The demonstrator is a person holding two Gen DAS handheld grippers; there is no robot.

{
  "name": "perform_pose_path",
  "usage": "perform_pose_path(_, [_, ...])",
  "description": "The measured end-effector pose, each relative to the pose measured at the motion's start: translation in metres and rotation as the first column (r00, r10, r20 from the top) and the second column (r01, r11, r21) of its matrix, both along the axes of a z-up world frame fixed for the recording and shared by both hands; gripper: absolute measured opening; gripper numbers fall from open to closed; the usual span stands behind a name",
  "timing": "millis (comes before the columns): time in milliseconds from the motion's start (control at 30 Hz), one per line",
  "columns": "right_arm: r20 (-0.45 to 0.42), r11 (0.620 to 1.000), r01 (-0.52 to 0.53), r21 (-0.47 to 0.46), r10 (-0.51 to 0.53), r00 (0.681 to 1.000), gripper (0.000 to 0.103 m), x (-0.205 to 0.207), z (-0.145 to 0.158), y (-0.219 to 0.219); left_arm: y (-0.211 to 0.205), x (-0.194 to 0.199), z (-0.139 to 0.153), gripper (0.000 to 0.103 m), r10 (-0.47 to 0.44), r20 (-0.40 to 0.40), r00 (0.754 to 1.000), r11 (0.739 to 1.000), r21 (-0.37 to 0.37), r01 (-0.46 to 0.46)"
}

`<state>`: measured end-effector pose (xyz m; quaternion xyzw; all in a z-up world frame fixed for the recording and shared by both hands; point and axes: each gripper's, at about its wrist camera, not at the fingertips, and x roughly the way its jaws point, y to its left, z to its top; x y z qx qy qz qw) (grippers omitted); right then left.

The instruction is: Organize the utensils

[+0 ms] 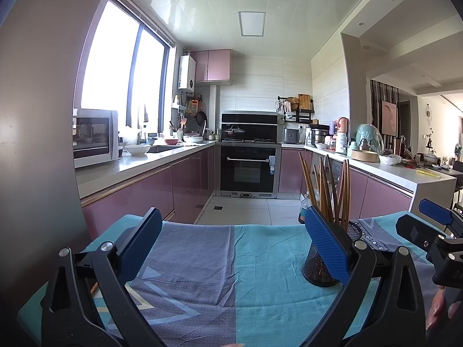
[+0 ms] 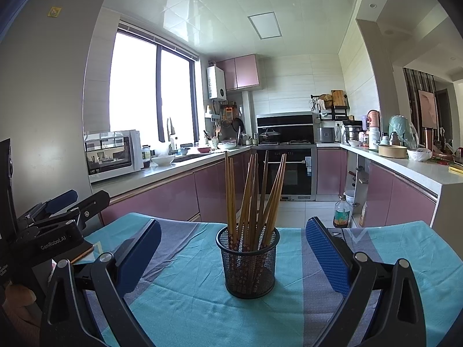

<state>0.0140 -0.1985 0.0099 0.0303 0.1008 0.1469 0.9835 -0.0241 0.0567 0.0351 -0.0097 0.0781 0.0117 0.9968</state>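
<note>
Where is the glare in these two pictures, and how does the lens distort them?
Left wrist view: the window is blown out white, and the worktop edges bend toward the dark round border. Right wrist view: the window is overexposed too, the ceiling shows a bright reflection, and the fridge curves. The chopsticks and holder look sharp.

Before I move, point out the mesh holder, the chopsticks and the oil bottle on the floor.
mesh holder [image 2: 248,271], right wrist view, front of its wire wall
chopsticks [image 2: 250,196], right wrist view, middle of the upright bundle
oil bottle [image 2: 341,212], right wrist view, its label
</note>
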Motion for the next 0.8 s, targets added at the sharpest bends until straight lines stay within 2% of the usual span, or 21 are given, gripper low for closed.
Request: perform_pose_path(800, [0.0,1.0,0.0,0.005,0.0,1.0,0.097,-0.0011,-0.001,-0.0002,0.0001,0.0021,-0.0011,0.097,-0.003,0.0,1.0,1.0,0.001,0.003])
